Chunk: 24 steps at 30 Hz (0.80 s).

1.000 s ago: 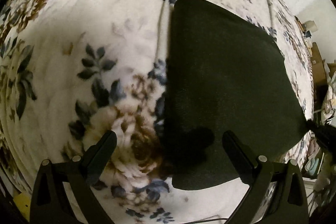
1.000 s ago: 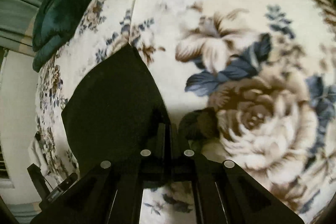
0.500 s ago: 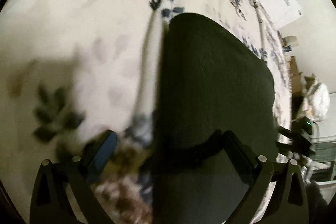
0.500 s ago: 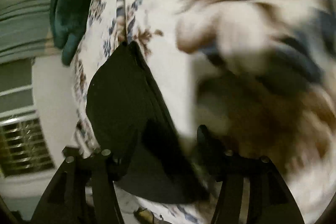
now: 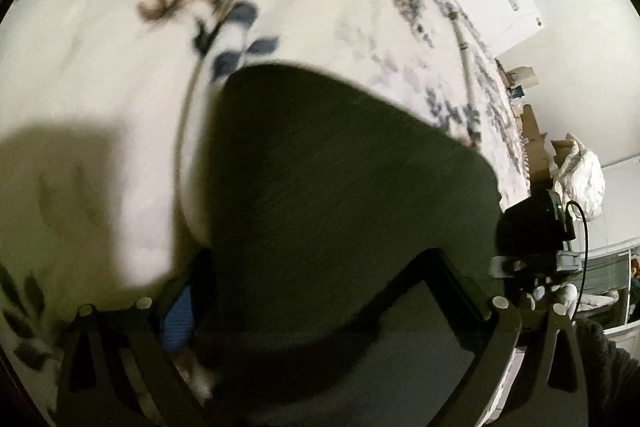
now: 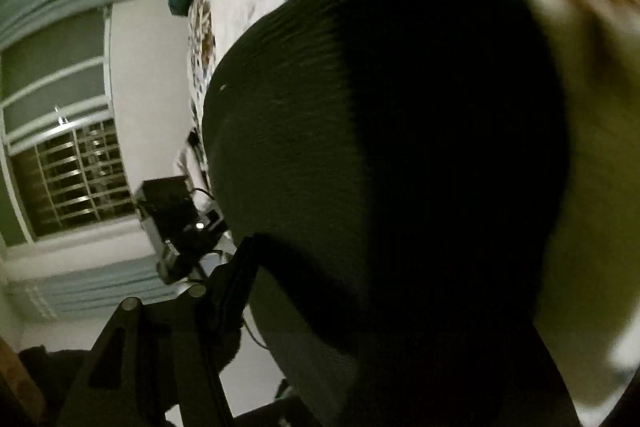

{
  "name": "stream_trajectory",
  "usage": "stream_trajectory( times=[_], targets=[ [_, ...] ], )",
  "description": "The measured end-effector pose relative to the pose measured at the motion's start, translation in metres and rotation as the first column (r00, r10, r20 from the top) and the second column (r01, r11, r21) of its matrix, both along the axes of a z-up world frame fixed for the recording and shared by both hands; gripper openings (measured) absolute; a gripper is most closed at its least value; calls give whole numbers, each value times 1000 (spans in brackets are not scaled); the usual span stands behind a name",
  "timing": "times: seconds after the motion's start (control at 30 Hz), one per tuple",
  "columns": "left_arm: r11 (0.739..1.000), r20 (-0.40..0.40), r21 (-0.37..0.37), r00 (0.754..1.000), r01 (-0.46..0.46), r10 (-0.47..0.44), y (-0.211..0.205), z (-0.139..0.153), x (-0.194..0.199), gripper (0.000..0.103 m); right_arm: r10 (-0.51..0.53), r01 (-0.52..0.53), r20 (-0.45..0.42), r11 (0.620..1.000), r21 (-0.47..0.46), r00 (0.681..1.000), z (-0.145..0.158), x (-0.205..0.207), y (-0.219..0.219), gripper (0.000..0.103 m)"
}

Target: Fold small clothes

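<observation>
Dark flat knit garment (image 5: 340, 195), soft and limp, is best pinched at its near hem on the floral blanket (image 5: 100, 75); both grippers (image 5: 320, 303) (image 6: 384, 275) stand open astride it.

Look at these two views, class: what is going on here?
A person holding a gripper in each hand is working on a dark garment spread on a flowered blanket. The left gripper is open, straddling the garment's near edge. The right gripper's fingers have just been opening, with the cloth between them.
</observation>
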State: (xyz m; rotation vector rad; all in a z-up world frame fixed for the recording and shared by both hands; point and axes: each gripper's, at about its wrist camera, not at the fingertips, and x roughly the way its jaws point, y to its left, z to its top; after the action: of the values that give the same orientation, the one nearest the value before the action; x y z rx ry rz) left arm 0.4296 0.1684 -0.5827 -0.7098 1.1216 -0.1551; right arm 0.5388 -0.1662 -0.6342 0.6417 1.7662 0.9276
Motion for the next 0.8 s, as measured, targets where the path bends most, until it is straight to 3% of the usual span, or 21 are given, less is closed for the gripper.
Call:
stream_trajectory(
  times=[0.03, 0.07, 0.1, 0.13, 0.3, 0.47, 0.67, 0.8],
  targets=[
    [1000, 13, 29, 1000, -1, 1, -2, 7, 1, 80, 8, -7, 26, 1000, -25, 1000, 3, -2, 4, 55],
    [999, 24, 43, 1000, -1, 0, -2, 12, 1, 43, 5, -4, 42, 999, -40, 999, 7, -4, 3, 47],
    [999, 19, 47, 1000, -6, 5, -1, 17, 3, 34, -10, 14, 67, 997, -72, 998, 10, -7, 4, 32],
    [999, 19, 40, 1000, -20, 19, 2, 24, 4, 28, -36, 43, 78, 996, -84, 996, 13, -9, 2, 26],
    [994, 27, 113, 1000, 11, -14, -11, 54, 16, 22, -150, 164, 136, 981, -100, 979, 39, -22, -8, 18],
    [990, 42, 120, 996, 77, -82, -21, 78, 50, 22, -255, 277, 172, 954, -119, 952, 80, -30, -31, 18],
    [977, 79, 136, 982, 162, -174, -43, 109, 136, 22, -366, 393, 221, 915, -90, 904, 125, 14, -73, 18],
    [964, 107, 159, 967, 214, -232, -64, 118, 205, 22, -426, 462, 266, 883, -87, 865, 144, 73, -94, 18]
  ],
)
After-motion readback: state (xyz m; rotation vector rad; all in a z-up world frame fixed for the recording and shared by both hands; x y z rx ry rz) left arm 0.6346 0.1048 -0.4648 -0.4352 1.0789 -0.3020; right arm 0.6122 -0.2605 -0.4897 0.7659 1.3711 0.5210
